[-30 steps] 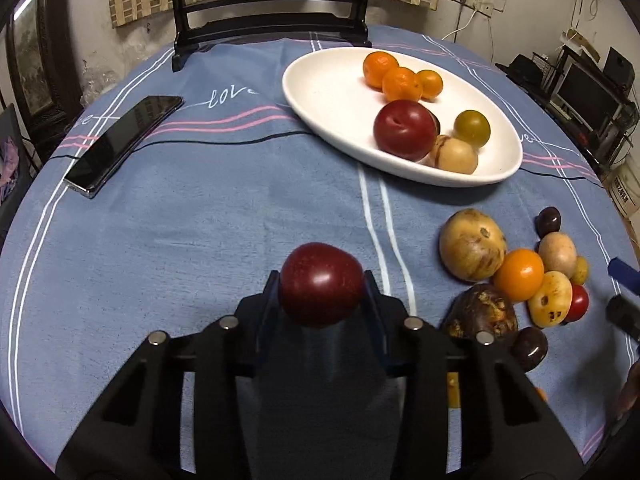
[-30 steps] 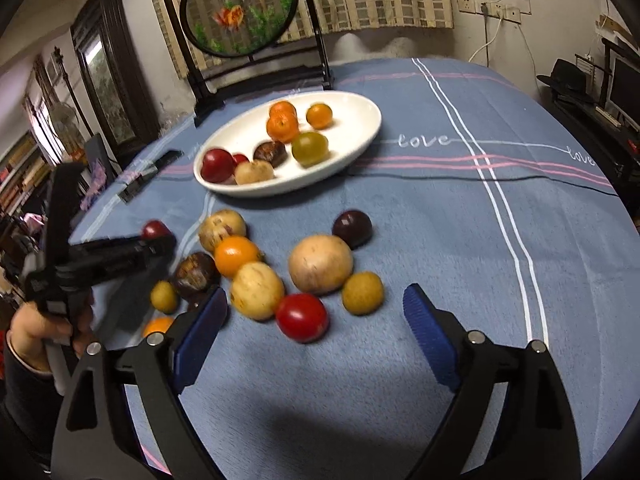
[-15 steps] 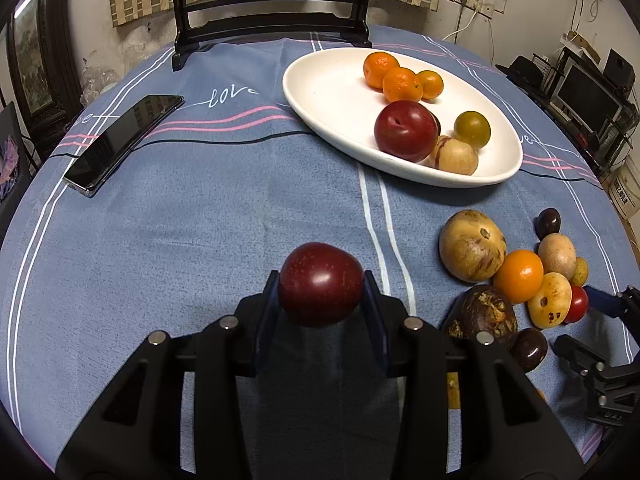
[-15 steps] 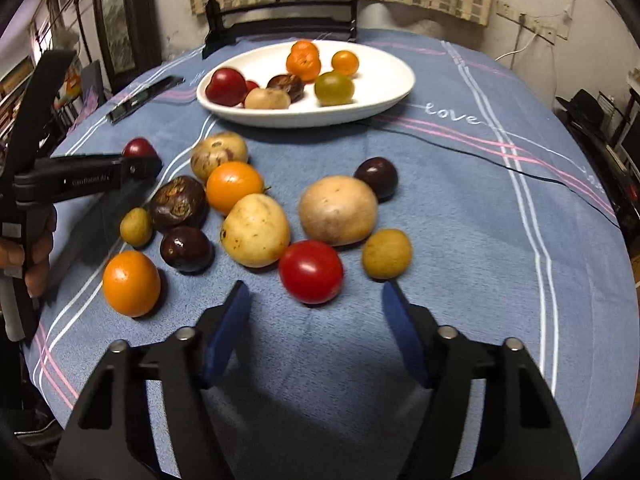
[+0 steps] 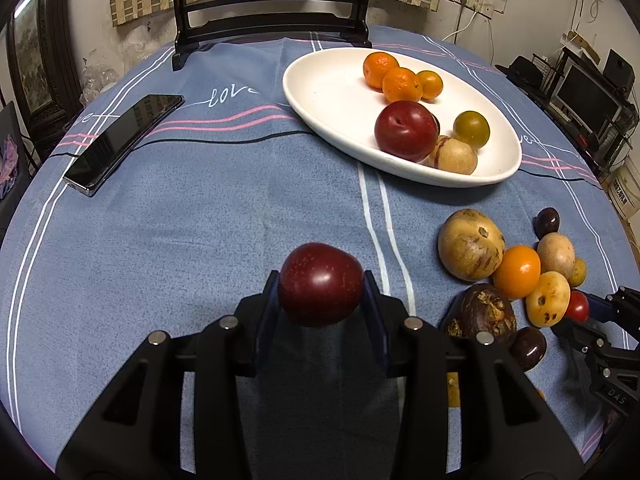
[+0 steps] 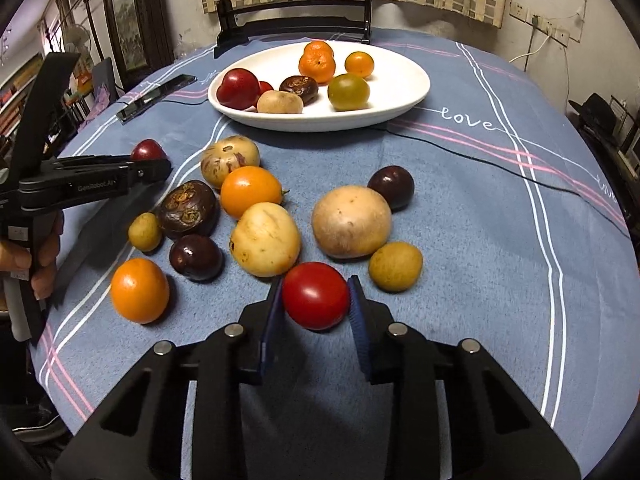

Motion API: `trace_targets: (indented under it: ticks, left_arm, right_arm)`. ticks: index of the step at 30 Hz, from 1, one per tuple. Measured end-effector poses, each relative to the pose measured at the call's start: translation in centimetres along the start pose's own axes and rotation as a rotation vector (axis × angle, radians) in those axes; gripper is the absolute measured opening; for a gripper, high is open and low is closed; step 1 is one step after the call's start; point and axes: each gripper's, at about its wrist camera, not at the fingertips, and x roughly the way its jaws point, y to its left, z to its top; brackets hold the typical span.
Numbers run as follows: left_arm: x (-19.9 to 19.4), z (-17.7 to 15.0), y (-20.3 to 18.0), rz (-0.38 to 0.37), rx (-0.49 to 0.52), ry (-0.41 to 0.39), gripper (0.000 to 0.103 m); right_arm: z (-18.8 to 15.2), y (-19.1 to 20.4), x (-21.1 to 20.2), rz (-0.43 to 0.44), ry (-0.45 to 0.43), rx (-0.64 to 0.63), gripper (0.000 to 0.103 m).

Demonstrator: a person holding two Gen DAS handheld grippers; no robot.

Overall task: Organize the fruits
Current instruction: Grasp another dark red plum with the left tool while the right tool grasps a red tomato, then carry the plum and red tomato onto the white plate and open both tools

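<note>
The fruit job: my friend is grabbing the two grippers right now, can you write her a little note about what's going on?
Left gripper: shut on a dark red plum, held above the cloth.
Right gripper: just closed on the red tomato, which sits at the near edge of the loose pile.
Done: seven or so fruits lie in the white plate.
Left: plate both held fruits, then the rest of the pile on the tablecloth.

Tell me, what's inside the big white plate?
The oval white plate holds three orange mandarins, a large dark red plum, a greenish round fruit, a tan fruit and a brown wrinkled one. The plum mostly hides something small and red.
</note>
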Motion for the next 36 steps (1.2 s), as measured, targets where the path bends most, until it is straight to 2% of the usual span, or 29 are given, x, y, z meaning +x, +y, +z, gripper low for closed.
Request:
trace_targets:
  ticks: [9, 17, 31, 36]
  left_arm:
    - [-1.6, -0.2, -0.2, -0.012, 0.008, -0.031, 0.04]
    - [-4.2, 0.5, -1.2, -0.025, 0.048, -0.078, 0.04]
    - [-6.5, 3.8, -3.2, -0.048, 0.11, -0.138, 0.04]
    - [-6.8, 5.2, -3.9, -0.055, 0.111, -0.161, 0.04]
  right_arm:
    - [-0.1, -0.6, -3.1, 0.019, -0.095, 0.022, 0.033]
    - [0.5, -0.2, -4.5, 0.037, -0.137, 0.012, 0.033]
    - [5.0, 0.5, -6.5, 0.067, -0.244, -0.011, 0.033]
    - [7.0, 0.0, -5.9, 0.067, -0.279, 0.038, 0.033]
